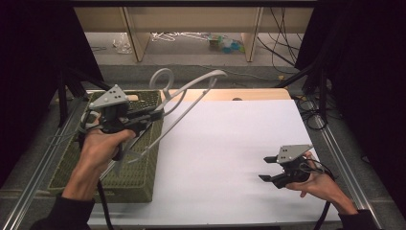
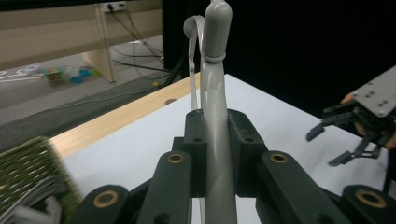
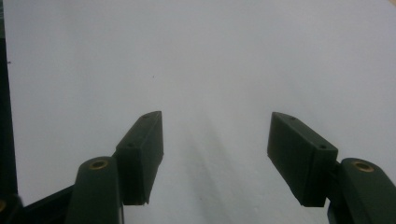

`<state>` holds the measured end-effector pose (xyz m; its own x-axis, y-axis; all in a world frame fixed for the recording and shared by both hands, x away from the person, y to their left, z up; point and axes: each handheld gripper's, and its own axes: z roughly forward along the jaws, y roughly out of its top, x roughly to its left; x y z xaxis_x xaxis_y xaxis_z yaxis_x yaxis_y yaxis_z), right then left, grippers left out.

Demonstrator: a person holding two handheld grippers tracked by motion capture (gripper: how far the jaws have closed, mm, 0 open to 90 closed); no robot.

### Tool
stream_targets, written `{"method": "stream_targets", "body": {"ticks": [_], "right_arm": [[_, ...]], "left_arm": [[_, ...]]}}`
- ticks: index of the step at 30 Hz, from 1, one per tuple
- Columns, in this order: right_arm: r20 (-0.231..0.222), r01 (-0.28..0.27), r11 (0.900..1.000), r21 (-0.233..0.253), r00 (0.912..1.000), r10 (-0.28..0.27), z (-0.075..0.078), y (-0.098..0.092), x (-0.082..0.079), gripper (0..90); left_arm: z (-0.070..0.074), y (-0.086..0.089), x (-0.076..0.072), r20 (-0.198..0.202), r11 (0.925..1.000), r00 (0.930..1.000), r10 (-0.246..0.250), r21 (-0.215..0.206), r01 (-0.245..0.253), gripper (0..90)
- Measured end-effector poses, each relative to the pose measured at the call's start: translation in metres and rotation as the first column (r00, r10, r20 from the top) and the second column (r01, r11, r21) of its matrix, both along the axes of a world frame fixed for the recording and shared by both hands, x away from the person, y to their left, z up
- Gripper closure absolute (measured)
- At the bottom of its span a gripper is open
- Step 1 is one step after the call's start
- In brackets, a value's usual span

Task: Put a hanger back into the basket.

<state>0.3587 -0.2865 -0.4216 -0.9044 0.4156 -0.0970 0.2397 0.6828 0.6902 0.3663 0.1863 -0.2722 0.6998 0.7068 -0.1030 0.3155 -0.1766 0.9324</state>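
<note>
The hanger (image 2: 215,116) is cut off by the top edge in the left gripper view, its lower part hidden between the jaws. The basket (image 2: 28,175) there is blurred and cropped.

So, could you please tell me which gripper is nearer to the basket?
Left. The left gripper hangs above the basket at the table's left, shut on a hanger. The right gripper sits open over the white sheet, far to the right.
</note>
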Motion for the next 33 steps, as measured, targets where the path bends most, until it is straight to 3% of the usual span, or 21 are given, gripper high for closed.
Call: {"method": "stream_targets", "body": {"ticks": [9,18,22,33], "right_arm": [[-0.015,0.007,1.0,0.005,0.9999,-0.007,-0.004,-0.001,-0.002,35.6],[-0.017,0.006,1.0,0.01,0.9998,-0.005,-0.005,-0.004,-0.004,35.3],[-0.025,0.009,1.0,0.011,0.9997,-0.008,-0.006,-0.005,-0.004,35.2],[-0.024,0.01,1.0,0.009,0.9997,-0.009,-0.007,-0.006,-0.004,34.2]], "left_arm": [[-0.014,0.041,0.008,-0.036,0.9965,0.9959,0.083,0.004,-0.083,78.9],[-0.028,0.075,0.013,-0.031,0.9905,0.9901,0.137,0.019,-0.136,78.9],[-0.038,0.092,0.015,-0.048,0.9844,0.9833,0.176,0.01,-0.175,78.9],[-0.058,0.125,0.017,-0.064,0.9766,0.9747,0.214,-0.006,-0.215,78.9]]}}
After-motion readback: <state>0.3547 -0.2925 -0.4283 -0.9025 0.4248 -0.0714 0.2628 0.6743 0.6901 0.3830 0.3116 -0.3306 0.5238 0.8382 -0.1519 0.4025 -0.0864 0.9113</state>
